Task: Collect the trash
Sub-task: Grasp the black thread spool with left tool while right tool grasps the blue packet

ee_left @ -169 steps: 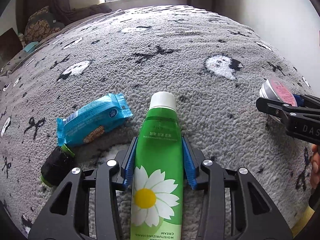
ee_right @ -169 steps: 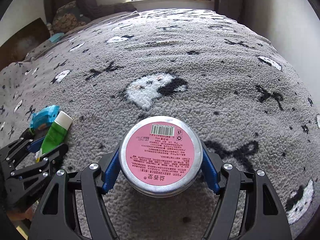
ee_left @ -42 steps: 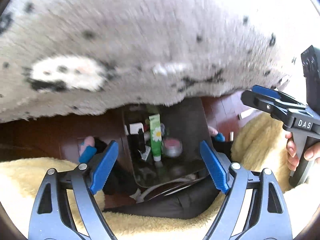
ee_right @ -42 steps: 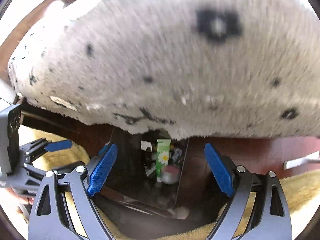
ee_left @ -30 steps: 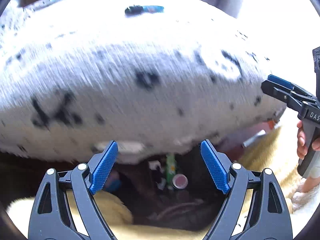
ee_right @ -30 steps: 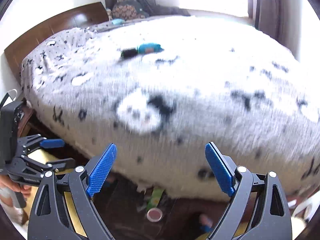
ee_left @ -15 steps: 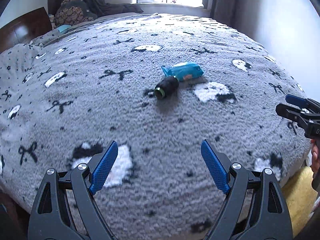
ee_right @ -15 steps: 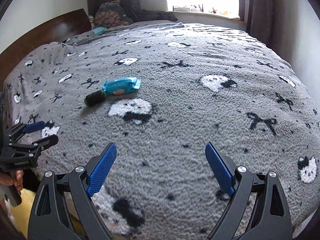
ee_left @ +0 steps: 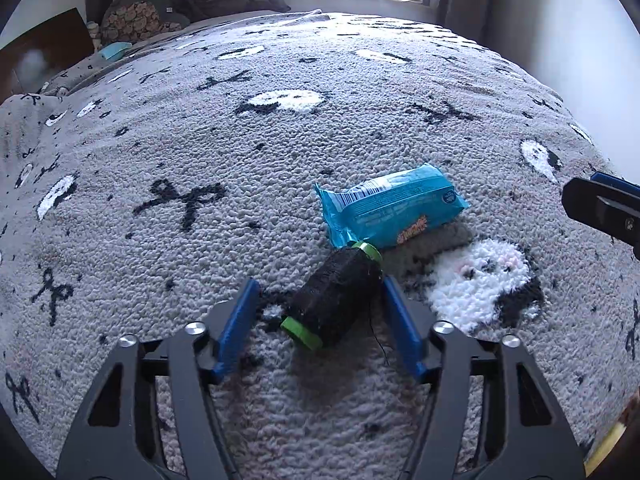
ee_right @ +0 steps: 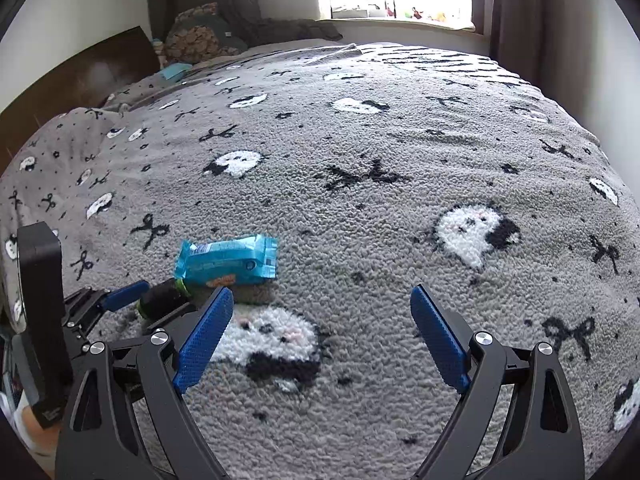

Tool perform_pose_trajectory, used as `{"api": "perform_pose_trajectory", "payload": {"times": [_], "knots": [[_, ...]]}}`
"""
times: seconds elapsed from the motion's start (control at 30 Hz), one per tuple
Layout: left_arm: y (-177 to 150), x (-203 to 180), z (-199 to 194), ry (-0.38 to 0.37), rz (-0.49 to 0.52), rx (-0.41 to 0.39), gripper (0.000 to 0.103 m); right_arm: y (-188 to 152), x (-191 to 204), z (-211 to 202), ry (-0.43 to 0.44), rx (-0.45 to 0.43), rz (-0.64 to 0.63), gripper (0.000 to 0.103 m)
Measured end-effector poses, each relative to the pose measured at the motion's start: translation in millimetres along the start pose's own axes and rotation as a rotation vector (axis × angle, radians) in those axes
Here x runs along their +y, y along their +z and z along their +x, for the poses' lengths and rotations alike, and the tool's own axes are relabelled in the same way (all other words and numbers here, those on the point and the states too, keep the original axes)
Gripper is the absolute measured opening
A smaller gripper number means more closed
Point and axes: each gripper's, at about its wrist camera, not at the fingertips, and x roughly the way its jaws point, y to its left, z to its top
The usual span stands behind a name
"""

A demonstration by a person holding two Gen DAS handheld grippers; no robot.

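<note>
The black spool (ee_left: 334, 300) with green ends lies on its side on the grey blanket (ee_left: 280, 152), one end touching the blue snack wrapper (ee_left: 390, 210) just beyond it. The left gripper (ee_left: 318, 292) straddles the spool — its jaws have just been closing, the right pad about touching the spool, the left pad still clear. The right gripper (ee_right: 320, 318) hangs wide open beside the wrapper, over bare blanket — nothing between its pads.

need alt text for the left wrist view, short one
The left tongs, which have just been closing, straddle a black spool with green ends lying on a grey fleece blanket; the pads do not visibly press it yet. A blue snack wrapper lies just beyond it, and the right tongs' tip shows at the right edge.
</note>
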Motion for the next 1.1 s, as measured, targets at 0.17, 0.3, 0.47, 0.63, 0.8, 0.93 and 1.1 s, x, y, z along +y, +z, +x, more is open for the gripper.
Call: {"api": "perform_pose_trajectory", "payload": {"times": [0.17, 0.3, 0.47, 0.63, 0.8, 0.93, 1.1], "knots": [[-2, 12, -6, -0.043, -0.042, -0.017, 0.037, 12, 16, 17, 0.01, 0.007, -0.013, 0.091], [-12, 34, -21, -0.012, -0.078, -0.031, 0.037, 18, 38, 34, 0.033, 0.019, -0.029, 0.091], [-28, 74, -32, 0.038, -0.154, -0.028, 0.037, 23, 67, 66, 0.061, 0.066, -0.036, 0.094], [-39, 90, -36, 0.039, -0.166, -0.025, 0.037, 25, 88, 92, 0.044, 0.104, -0.024, 0.099], [-39, 89, -41, 0.032, -0.149, -0.038, 0.037, 21, 99, 109, 0.001, 0.124, -0.038, 0.1], [-37, 89, -42, 0.027, -0.15, -0.046, 0.037, 18, 95, 111, -0.04, 0.114, -0.039, 0.084], [-35, 81, -42, 0.022, -0.136, -0.045, 0.037, 20, 76, 104, -0.055, 0.104, -0.009, 0.041]]}}
